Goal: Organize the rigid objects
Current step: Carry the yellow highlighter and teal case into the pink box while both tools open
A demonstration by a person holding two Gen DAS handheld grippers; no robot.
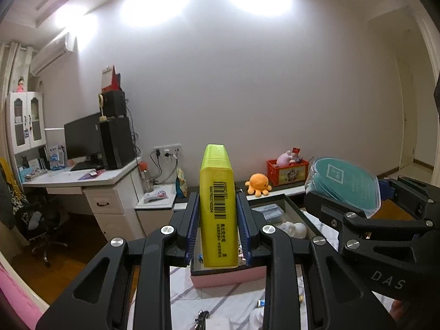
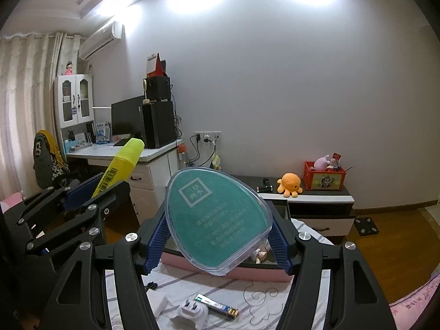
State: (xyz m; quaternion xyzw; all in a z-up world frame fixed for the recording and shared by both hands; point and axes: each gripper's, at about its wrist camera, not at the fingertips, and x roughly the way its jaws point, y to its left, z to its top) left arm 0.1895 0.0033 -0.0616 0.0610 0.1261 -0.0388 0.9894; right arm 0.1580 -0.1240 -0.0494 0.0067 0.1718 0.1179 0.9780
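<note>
Where bedsheet (image 2: pixel 247 288) shows, plug (image 2: pixel 192 313) beside batteries (image 2: pixel 217 305).

Orange octopus plush (image 2: pixel 290 183) on low cabinet (image 2: pixel 316 195), nr red crate (image 2: pixel 324 177).

One highlighter (image 1: pixel 218 206), one teal case (image 2: pixel 217 220), two claws (image 1: pixel 218 214) (image 2: pixel 217 236).

Pink box (image 2: pixel 247 272) contents mostly hidden
</note>
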